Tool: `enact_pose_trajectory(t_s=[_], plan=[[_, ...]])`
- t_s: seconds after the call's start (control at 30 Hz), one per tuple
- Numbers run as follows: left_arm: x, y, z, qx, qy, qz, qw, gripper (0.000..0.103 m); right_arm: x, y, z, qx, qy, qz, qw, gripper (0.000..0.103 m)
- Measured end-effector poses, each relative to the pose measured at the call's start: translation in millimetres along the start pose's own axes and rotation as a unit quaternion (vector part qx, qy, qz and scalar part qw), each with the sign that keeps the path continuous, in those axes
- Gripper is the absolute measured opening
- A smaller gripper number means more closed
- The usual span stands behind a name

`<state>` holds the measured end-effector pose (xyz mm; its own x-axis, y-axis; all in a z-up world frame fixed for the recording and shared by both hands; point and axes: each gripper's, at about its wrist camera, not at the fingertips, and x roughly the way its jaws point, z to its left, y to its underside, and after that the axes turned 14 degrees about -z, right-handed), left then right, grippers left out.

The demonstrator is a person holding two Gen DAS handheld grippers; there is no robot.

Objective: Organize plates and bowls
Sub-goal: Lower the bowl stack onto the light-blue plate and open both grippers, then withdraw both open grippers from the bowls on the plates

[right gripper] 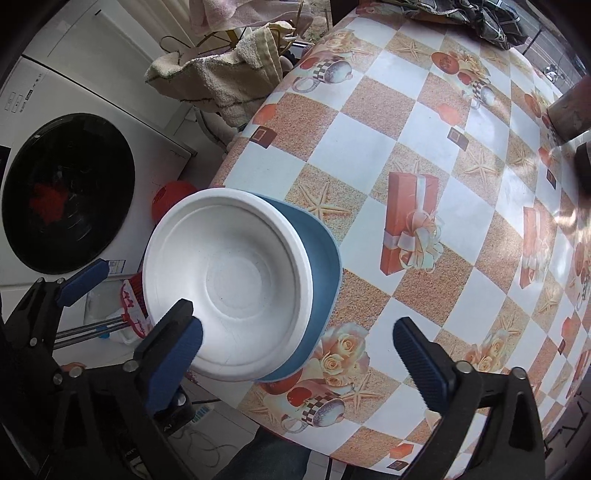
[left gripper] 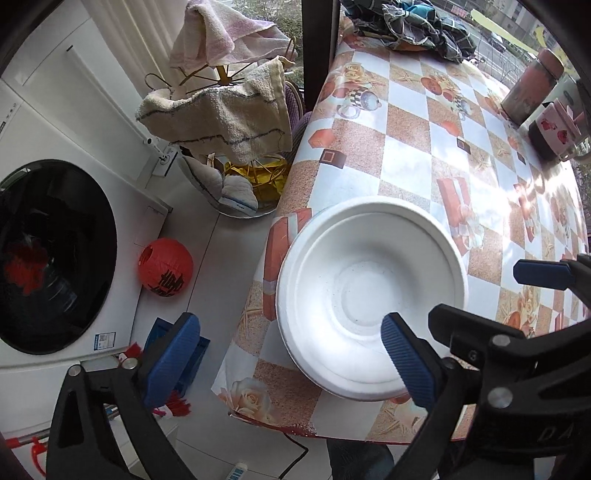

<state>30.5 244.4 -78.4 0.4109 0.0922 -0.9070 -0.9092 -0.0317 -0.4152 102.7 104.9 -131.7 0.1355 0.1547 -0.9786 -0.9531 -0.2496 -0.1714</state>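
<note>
A white bowl (left gripper: 369, 295) sits on a blue plate (right gripper: 321, 266) near the left front edge of the table with the patterned cloth (left gripper: 406, 147). In the right wrist view the white bowl (right gripper: 229, 288) covers most of the plate. My left gripper (left gripper: 288, 358) is open, its right finger over the bowl's near rim and its left finger off the table edge. My right gripper (right gripper: 299, 354) is open and empty, just in front of the bowl and plate. The right gripper's finger (left gripper: 543, 273) shows at the right in the left wrist view.
A washing machine (left gripper: 55, 258) stands left of the table. A towel rack (left gripper: 229, 110), a red lantern (left gripper: 165, 271) and a blue crate (left gripper: 192, 354) are on the floor side. A red flask (left gripper: 532, 88), a mug (left gripper: 554, 133) and dark cloth (left gripper: 417, 26) sit at the table's far side.
</note>
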Motion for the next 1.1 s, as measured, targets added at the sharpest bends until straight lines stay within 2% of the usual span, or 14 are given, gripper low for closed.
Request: enact_pose_trajectory(t_s=[0.07, 0.17, 0.27, 0.43, 0.67, 1.1], plan=[[-8.0, -2.0, 1.5, -0.009, -0.006, -0.011, 0.9999, 0.103, -9.5, 0.6, -3.0, 0.009, 0.006, -0.021, 1.0, 0.103], [-17.2, -5.0, -3.6, 0.003, -0.021, -0.02, 0.9996, 0.103, -21.8, 2.5, -1.7, 0.001, 0.01, -0.043, 0.999, 0.103], [-22.1, -6.1, -6.8, 0.011, -0.012, -0.015, 0.9997, 0.103, -29.9, 4.1, 0.1, -0.006, 0.009, -0.054, 0.998, 0.103], [-25.7, -2.7, -8.2, 0.009, -0.001, -0.004, 0.9999, 0.103, -37.0, 5.5, 1.7, -0.016, 0.004, -0.055, 0.998, 0.103], [-29.9, 6.5, -16.7, 0.023, -0.004, 0.004, 0.9997, 0.103, -42.7, 7.8, 10.6, -0.044, -0.009, -0.056, 0.997, 0.103], [-29.5, 10.6, -23.5, 0.034, -0.016, 0.009, 0.9992, 0.103, -52.6, 5.9, 2.8, -0.04, -0.01, -0.065, 0.997, 0.103]])
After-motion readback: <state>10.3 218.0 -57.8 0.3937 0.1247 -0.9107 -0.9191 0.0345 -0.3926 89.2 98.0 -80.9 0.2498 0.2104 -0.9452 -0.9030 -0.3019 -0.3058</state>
